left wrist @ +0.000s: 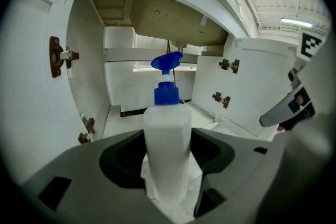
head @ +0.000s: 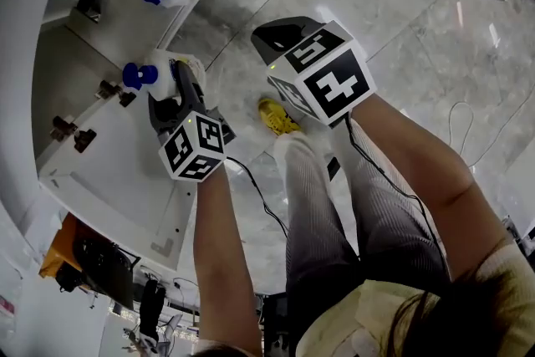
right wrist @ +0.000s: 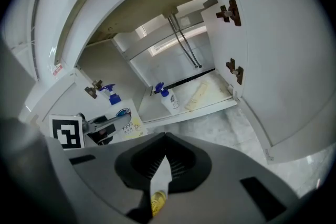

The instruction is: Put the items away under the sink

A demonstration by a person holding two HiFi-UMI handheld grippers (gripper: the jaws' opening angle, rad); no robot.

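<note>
We look steeply down at a person's two forearms, each holding a gripper toward an open cabinet (right wrist: 152, 107) under a sink.

The left gripper (left wrist: 168, 176) has its jaws clamped on a bottle (left wrist: 167, 139). The bottle is white, with a blue spray head. It stands upright between the jaws, and its head rises above their tips. Ahead of these jaws the cabinet gapes open, with a door swung out on each side. Brown hinges (left wrist: 56, 56) sit on the inner wall to the left of the jaws. In the head view the left gripper (head: 180, 84) holds the bottle (head: 167, 64) over the left door, just outside the opening.

The right gripper (right wrist: 160, 176) has its jaws pressed together with nothing between them. Straight ahead of their tips a second bottle (right wrist: 167, 99), also white with a blue head, stands on the cabinet floor near the front edge. Just to its right lies a tan strip (right wrist: 198, 96); we cannot tell what it is. Above, two thin hoses (right wrist: 184, 42) hang from the sink's underside. To the left of these jaws and a little ahead we see the left gripper with its held bottle. In the head view the right gripper (head: 284, 36) hovers over pale marble floor (head: 418, 21), well apart from the cabinet. A yellow shoe (head: 276, 117) shows below it.
</note>
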